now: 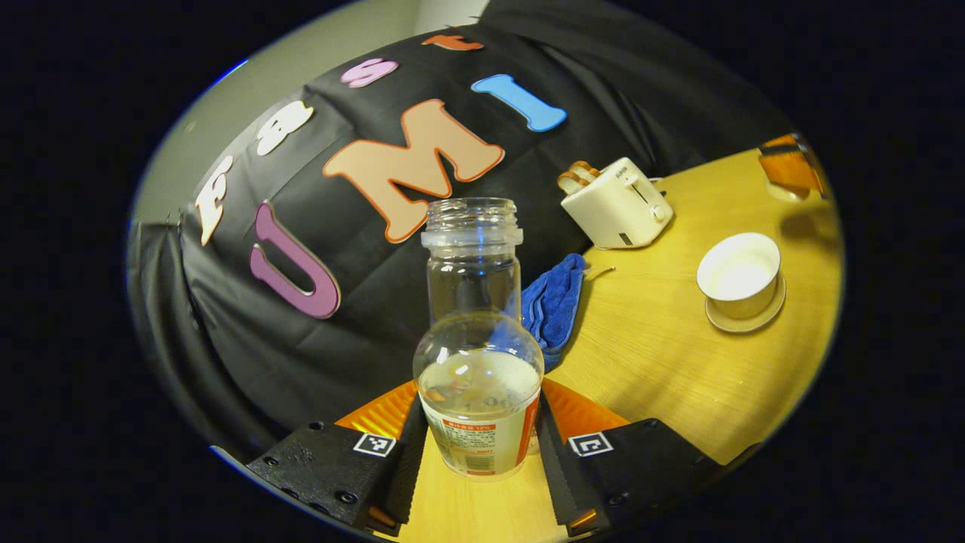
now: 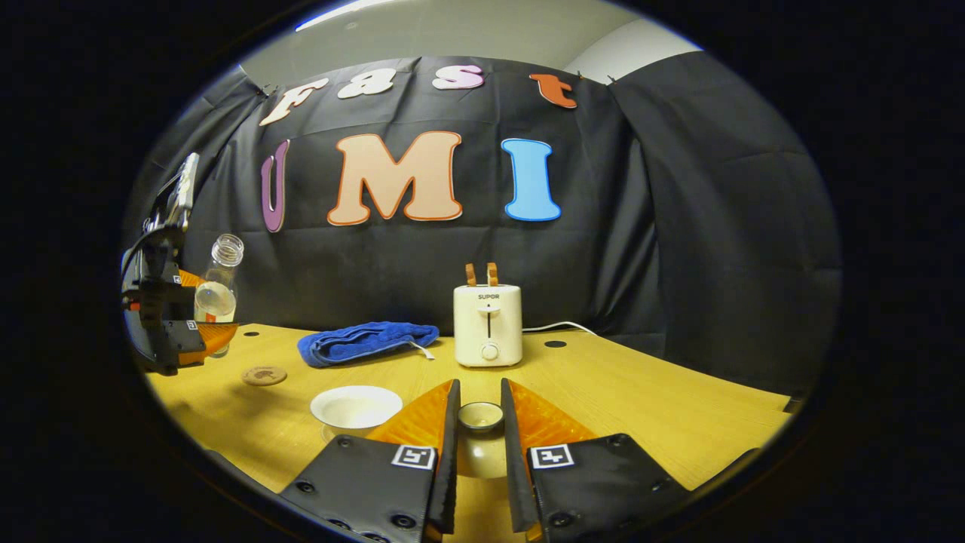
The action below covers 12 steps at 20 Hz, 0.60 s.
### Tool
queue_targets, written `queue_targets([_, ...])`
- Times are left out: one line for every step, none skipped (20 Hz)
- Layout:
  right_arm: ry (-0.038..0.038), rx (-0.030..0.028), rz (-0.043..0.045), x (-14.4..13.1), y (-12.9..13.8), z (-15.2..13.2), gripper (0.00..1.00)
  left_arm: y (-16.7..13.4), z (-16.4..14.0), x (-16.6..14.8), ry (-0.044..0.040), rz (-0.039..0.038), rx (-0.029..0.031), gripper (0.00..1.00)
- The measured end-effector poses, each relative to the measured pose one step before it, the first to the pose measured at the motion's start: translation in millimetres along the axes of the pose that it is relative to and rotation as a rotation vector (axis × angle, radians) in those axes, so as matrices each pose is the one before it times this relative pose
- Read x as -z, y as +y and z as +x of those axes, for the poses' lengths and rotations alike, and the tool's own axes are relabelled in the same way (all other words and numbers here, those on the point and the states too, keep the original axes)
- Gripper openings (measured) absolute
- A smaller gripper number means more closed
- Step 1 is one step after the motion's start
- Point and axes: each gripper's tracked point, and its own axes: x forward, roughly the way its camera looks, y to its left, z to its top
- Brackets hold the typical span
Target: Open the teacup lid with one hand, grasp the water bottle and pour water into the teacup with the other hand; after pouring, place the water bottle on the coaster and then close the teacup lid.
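In the left gripper view my left gripper (image 1: 479,388) is shut on a clear, uncapped water bottle (image 1: 476,377) that is partly full and bears a label. The white teacup (image 1: 739,275) stands open on its saucer to the right. In the right gripper view my right gripper (image 2: 479,385) is shut on the teacup lid (image 2: 481,417), held to the right of the open teacup (image 2: 356,407). A round brown coaster (image 2: 264,375) lies on the table at the left. Beyond it the left gripper (image 2: 170,320) holds the water bottle (image 2: 217,290), which leans slightly.
A white toaster (image 2: 488,324) stands at the back of the wooden table (image 2: 641,407), with a folded blue cloth (image 2: 367,341) to its left. From the left gripper, the cloth (image 1: 554,305) lies just behind the bottle and the toaster (image 1: 614,204) beyond it.
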Motion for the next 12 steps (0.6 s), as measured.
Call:
queue_targets([-0.00139,0.0109,-0.00069,-0.77,-5.54,0.32,0.31,-3.32,2.58,-3.23,0.00088,0.05068,0.01407,0.67])
queue_targets([-0.001,0.01415,-0.00022,-1.03,-6.54,0.46,0.31,-5.89,4.79,-3.59,-0.00282,0.05563,0.01311,0.68])
queue_targets([-0.00108,0.01266,-0.00061,0.73,-6.67,0.19,0.31,-4.67,4.33,-3.52,-0.0094,0.05562,0.00301,0.67])
queue_targets([0.00005,0.01092,0.00019,-0.45,-4.36,0.39,0.32,-4.37,4.34,-5.42,-0.01887,0.06038,0.00637,0.67])
queue_targets([-0.00061,0.00712,-0.00042,0.36,-4.04,0.34,0.31,-6.83,2.54,-2.65,-0.0046,0.05996,0.00859,0.67])
queue_targets([-0.00053,0.00511,-0.00002,-0.71,-2.57,0.66,0.31,-5.6,-1.36,-2.41,-0.00869,0.05237,0.00505,0.67])
queue_targets([0.00048,0.00419,-0.00031,0.18,-2.16,-0.6,0.31,-6.47,2.23,-4.35,-0.0117,0.04225,0.0068,0.66])
queue_targets([-0.00134,0.00225,-0.00052,-0.58,-1.31,-0.45,0.31,-5.41,3.71,-0.85,0.00251,0.03188,0.0115,0.67])
queue_targets([0.00021,0.00036,-0.00017,-0.06,0.21,0.0,0.31,-6.57,3.48,-1.76,0.00073,0.02716,0.01541,0.67])
queue_targets([0.00076,-0.00028,-0.00035,-0.44,0.12,0.04,0.31,-3.93,4.2,-0.32,0.00781,0.0276,0.01593,0.67])
queue_targets([-0.00054,-0.00004,0.0002,0.73,0.07,-0.1,0.31,-2.63,2.67,-1.48,0.00622,0.03303,0.00921,0.66])
queue_targets([0.00076,0.00003,-0.00005,-0.03,-0.02,0.18,0.31,-0.23,1.84,-1.84,0.00308,0.03659,0.00832,0.67])
